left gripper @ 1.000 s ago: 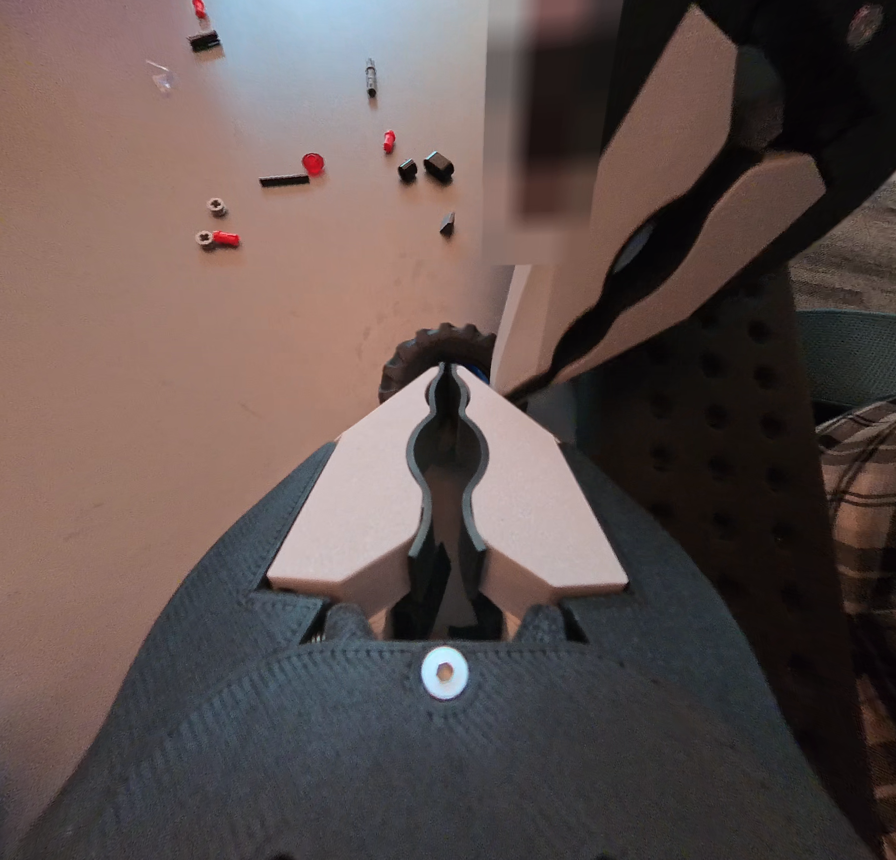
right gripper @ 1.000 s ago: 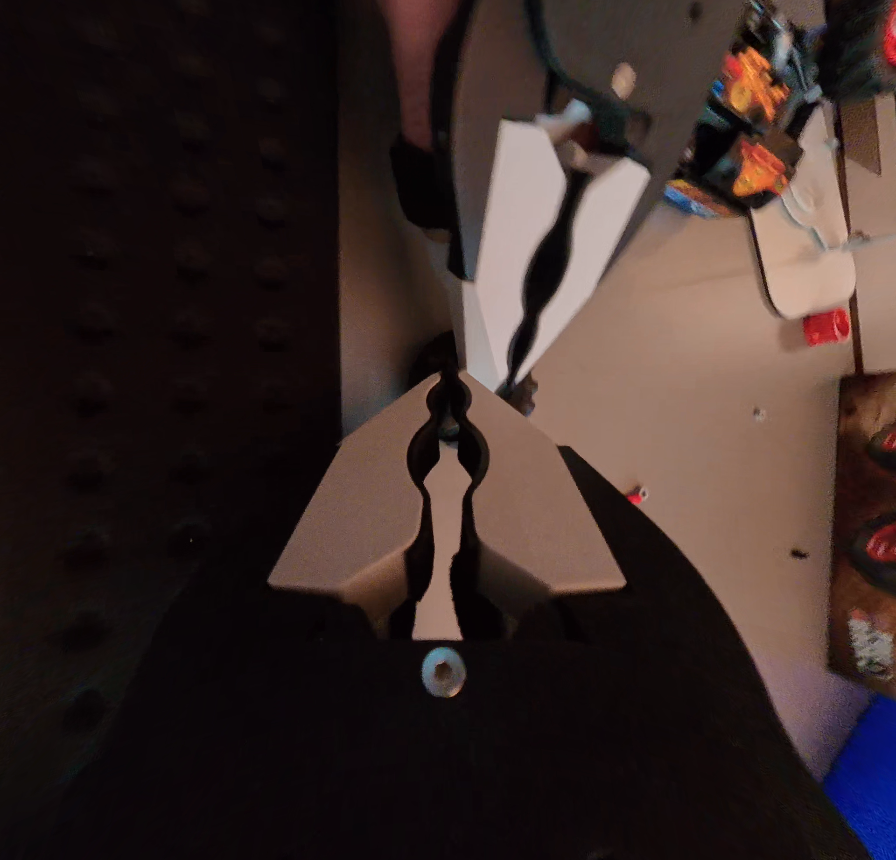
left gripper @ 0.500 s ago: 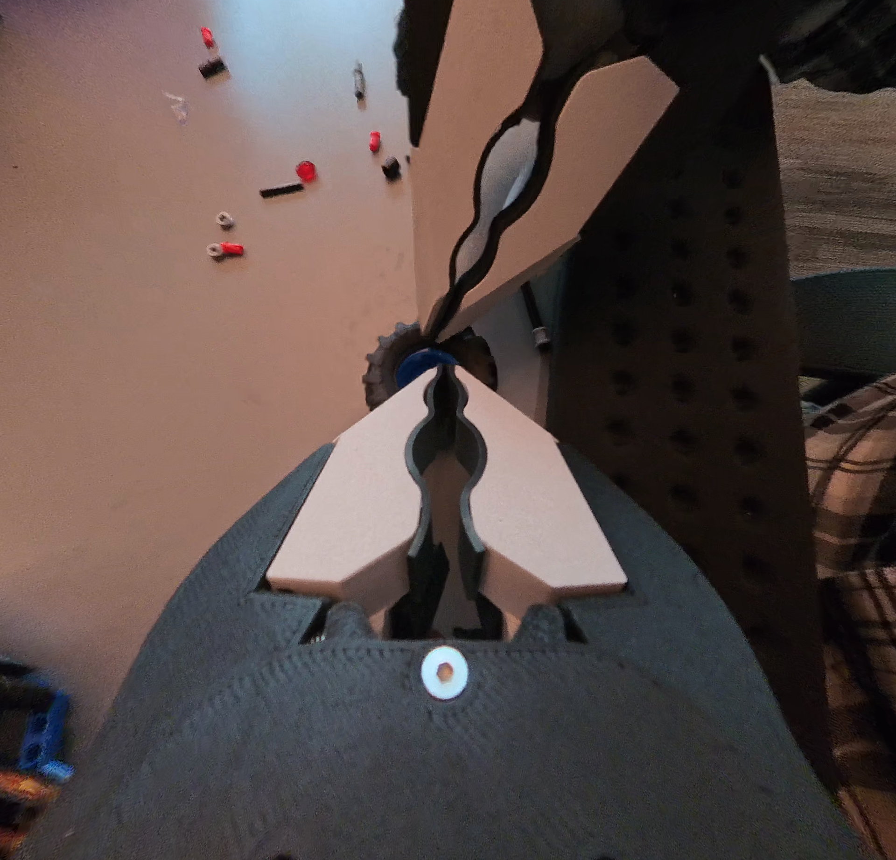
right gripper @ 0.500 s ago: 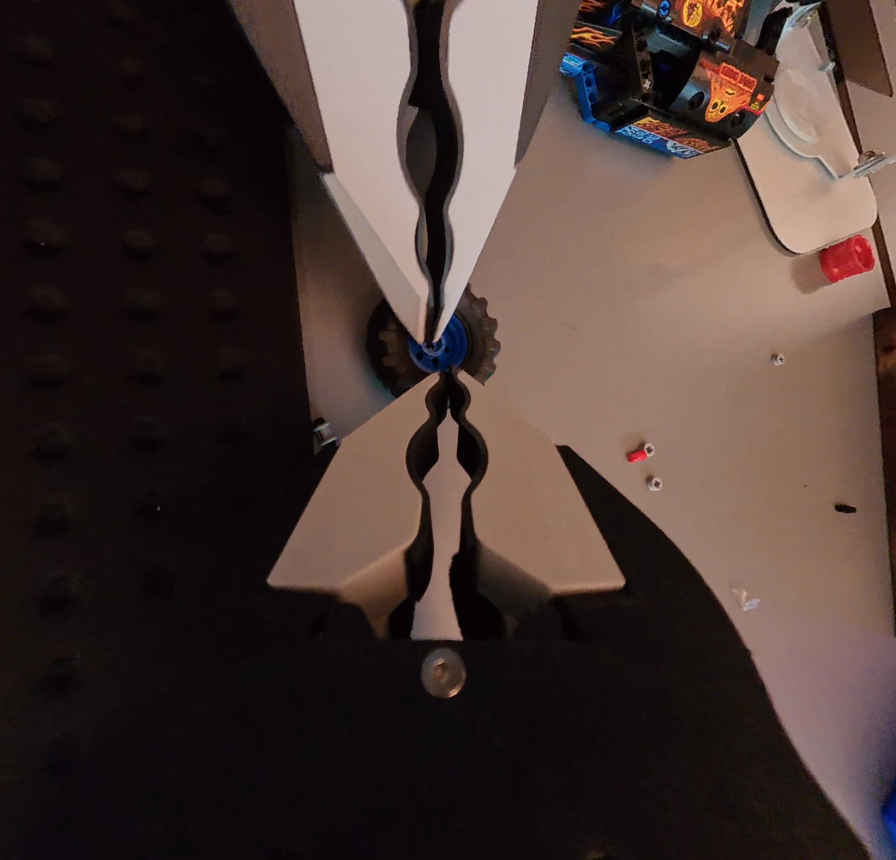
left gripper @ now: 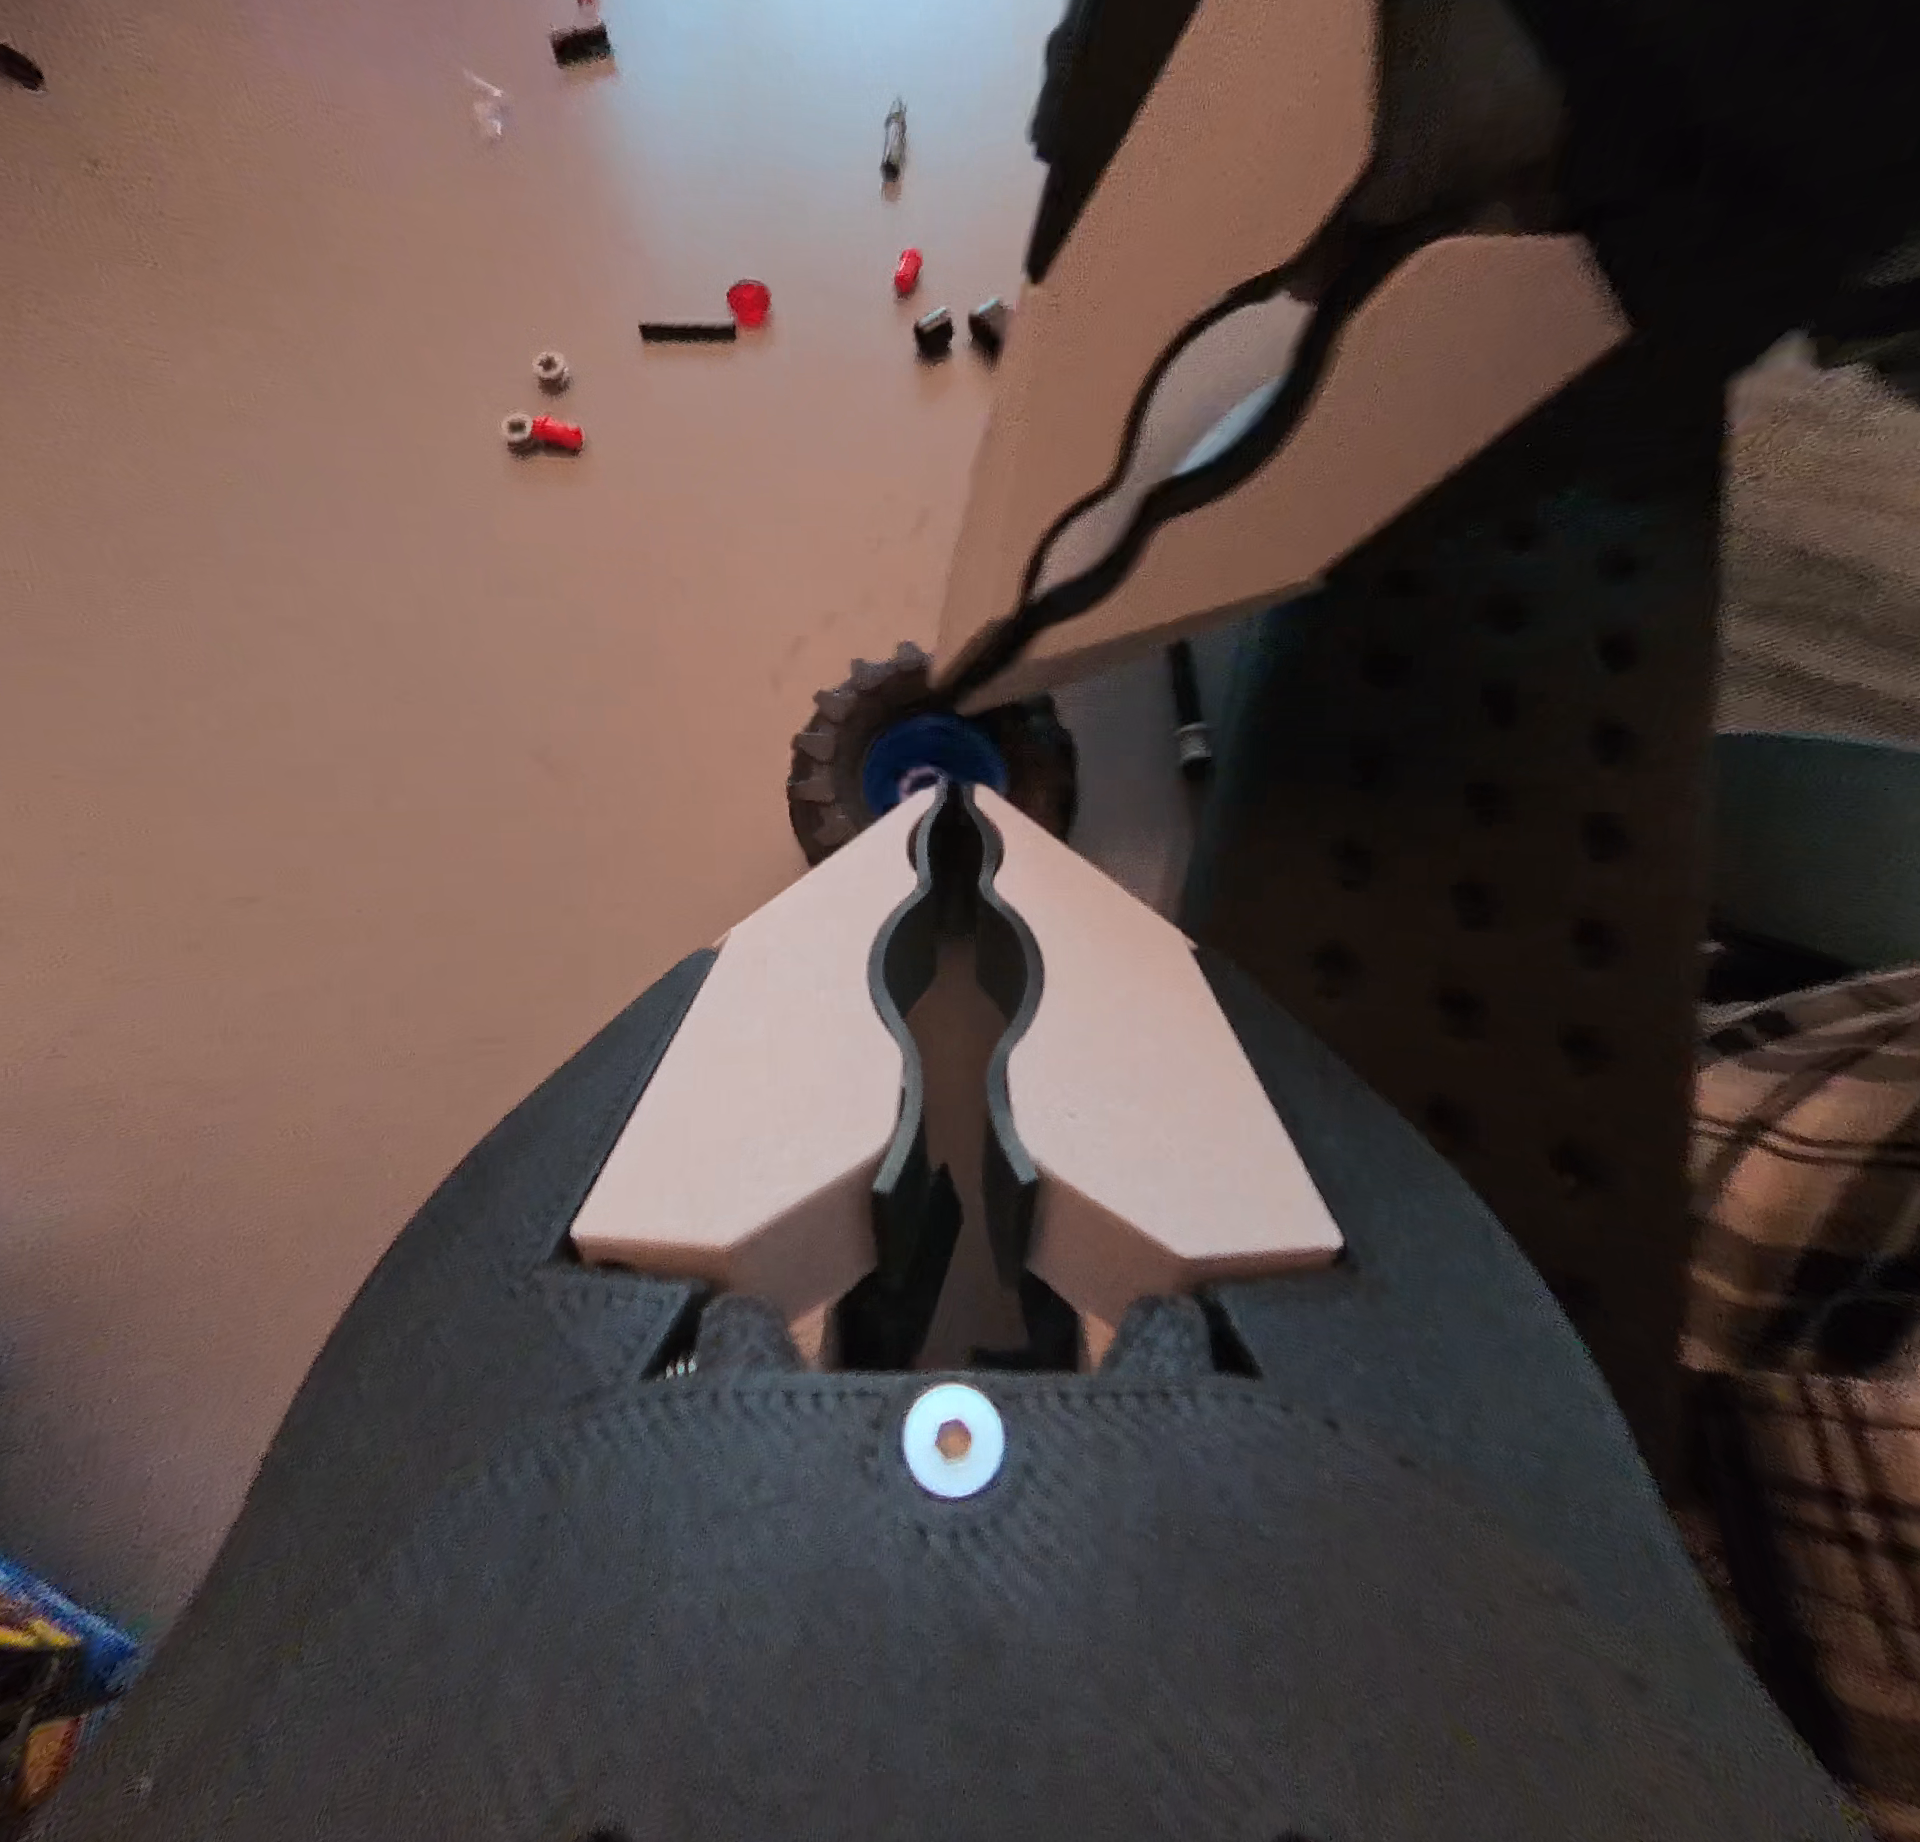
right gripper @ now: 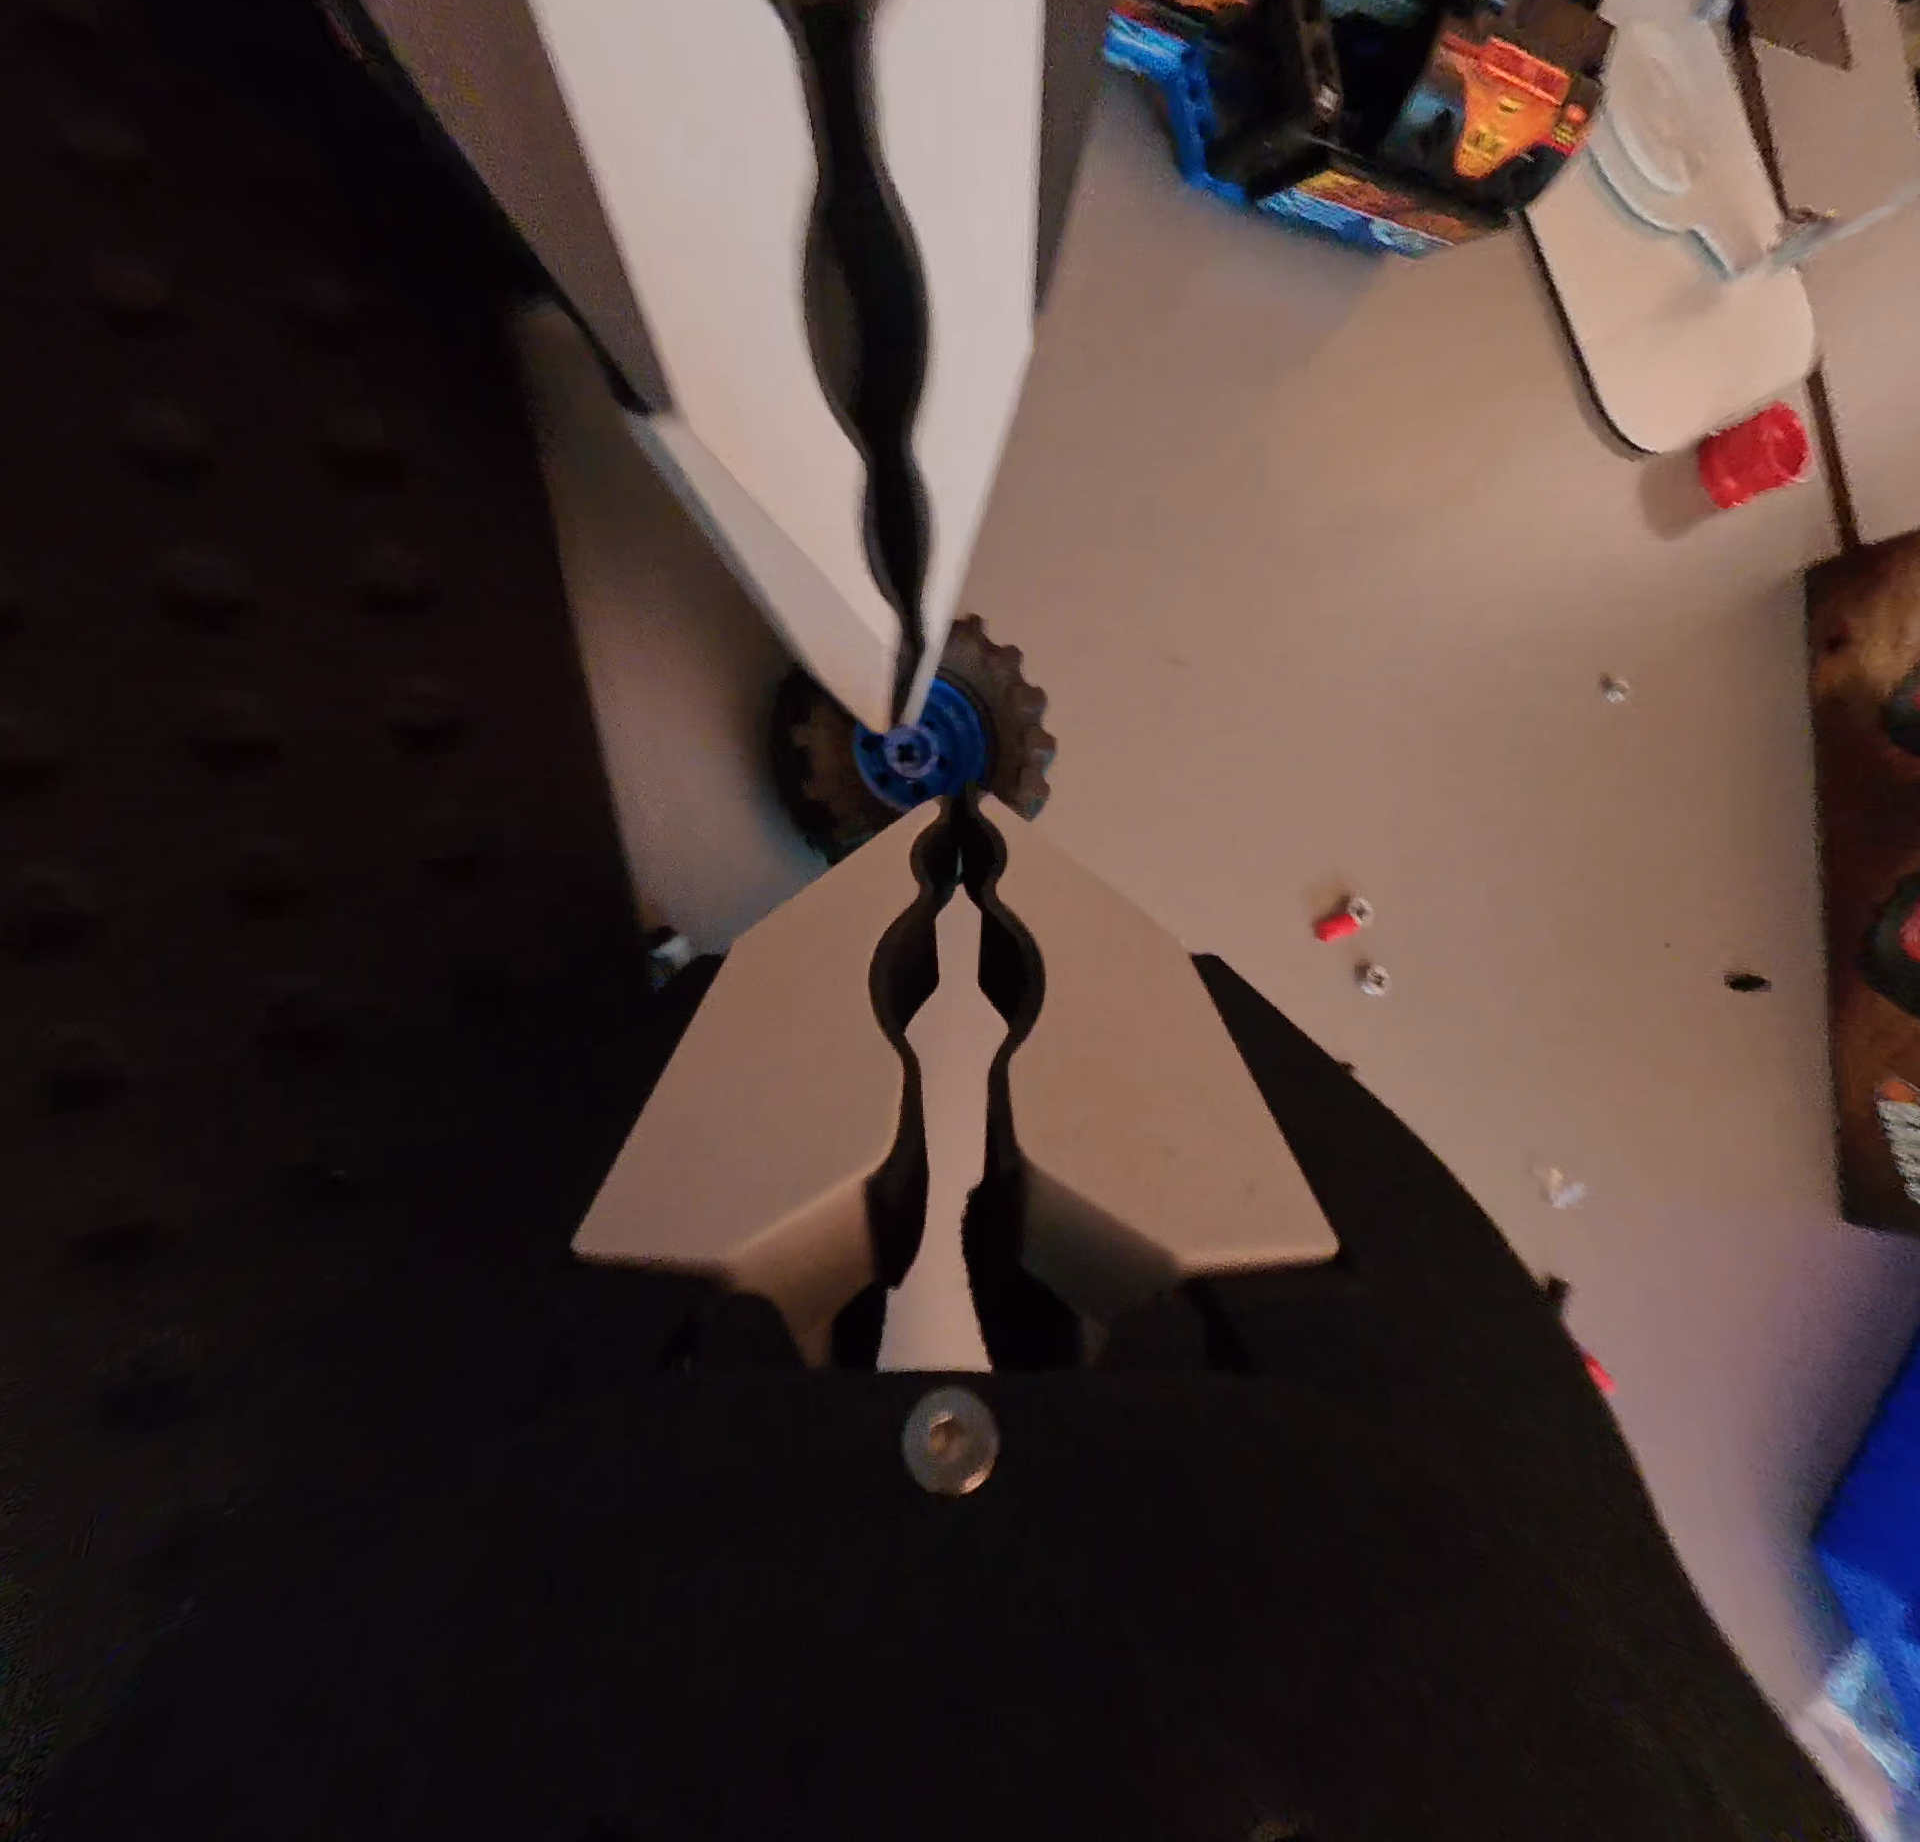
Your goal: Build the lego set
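A pale table (left gripper: 312, 753) fills most of both views, w/ a dark studded panel (left gripper: 1507, 857) along one side of it. The wheel (left gripper: 831, 753), black knobby tyre w/ a blue hub (right gripper: 920, 743), is near that panel, and both grippers meet on it from opposite sides.

The left gripper (left gripper: 948, 793) has its jaws almost together, only a thin slit between the tips, which touch the blue hub. In the right wrist view these tips seem to pinch a small peg at the hub centre, but it is too small to be sure.

The right gripper (right gripper: 951, 805) also has jaws nearly closed, tips at the rim of the hub, next to the tyre. If it really grips something I cannot tell.

Loose pieces lie well apart from the wheel: a red round stud (left gripper: 747, 302), a black thin bar (left gripper: 686, 331), a red pin w/ grey bush (left gripper: 545, 432), two small black connectors (left gripper: 956, 325). Far side of the table in the right wrist view: the partly built truck (right gripper: 1371, 119), black and blue w/ flame stickers, and a red cylinder (right gripper: 1754, 458) near a white board (right gripper: 1683, 317).
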### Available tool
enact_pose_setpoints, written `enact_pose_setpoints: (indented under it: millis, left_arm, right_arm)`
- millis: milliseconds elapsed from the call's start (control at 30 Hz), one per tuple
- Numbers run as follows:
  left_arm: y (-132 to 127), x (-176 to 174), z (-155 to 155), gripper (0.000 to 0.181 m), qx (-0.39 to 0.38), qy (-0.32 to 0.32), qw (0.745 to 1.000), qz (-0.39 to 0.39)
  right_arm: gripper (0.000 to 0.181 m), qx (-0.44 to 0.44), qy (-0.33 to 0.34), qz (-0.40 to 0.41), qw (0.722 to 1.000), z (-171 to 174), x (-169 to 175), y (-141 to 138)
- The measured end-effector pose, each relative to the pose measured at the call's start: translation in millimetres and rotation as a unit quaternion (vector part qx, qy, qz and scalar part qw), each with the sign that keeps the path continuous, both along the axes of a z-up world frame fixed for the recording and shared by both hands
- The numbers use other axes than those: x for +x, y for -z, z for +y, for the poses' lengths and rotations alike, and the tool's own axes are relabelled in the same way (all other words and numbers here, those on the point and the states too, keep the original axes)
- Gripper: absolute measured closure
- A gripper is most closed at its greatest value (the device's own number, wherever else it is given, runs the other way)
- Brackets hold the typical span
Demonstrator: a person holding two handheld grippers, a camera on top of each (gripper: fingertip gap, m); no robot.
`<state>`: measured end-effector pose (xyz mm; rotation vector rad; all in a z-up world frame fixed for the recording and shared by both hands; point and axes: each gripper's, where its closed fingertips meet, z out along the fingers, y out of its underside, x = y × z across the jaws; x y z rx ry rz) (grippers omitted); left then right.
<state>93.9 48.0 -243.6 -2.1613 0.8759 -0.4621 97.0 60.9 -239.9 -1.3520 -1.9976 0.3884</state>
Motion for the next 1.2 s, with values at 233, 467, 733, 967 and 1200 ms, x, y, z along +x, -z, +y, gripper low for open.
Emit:
enact_pose_setpoints:
  millis: [233,467,733,967,1200]
  left_arm:
    - [-32.7,-8.5,8.0,0.179,0.068,0.048,0.997,-0.003]
    - [0.9,-1.9,10.6,0.181,0.072,0.075,0.991,0.087]
    - [-2.0,2.9,4.4,0.181,0.066,0.073,0.992,0.083]
    - [-2.3,-1.2,-8.4,0.180,0.065,0.113,0.987,0.089]
    - [-2.1,4.9,-16.7,0.181,0.110,0.126,0.980,0.105]
  right_arm:
    - [0.181,-0.041,0.030,0.048,0.998,10.0,4.3,-19.1]
    - [0.181,-0.092,0.050,0.031,0.994,1.2,13.0,-6.3]
    - [0.181,-0.073,0.065,0.019,0.995,5.2,13.3,7.7]
    - [0.181,-0.110,0.071,0.044,0.990,-7.3,0.1,-4.9]
    - [0.181,-0.101,0.089,0.036,0.990,-4.0,0.2,2.9]
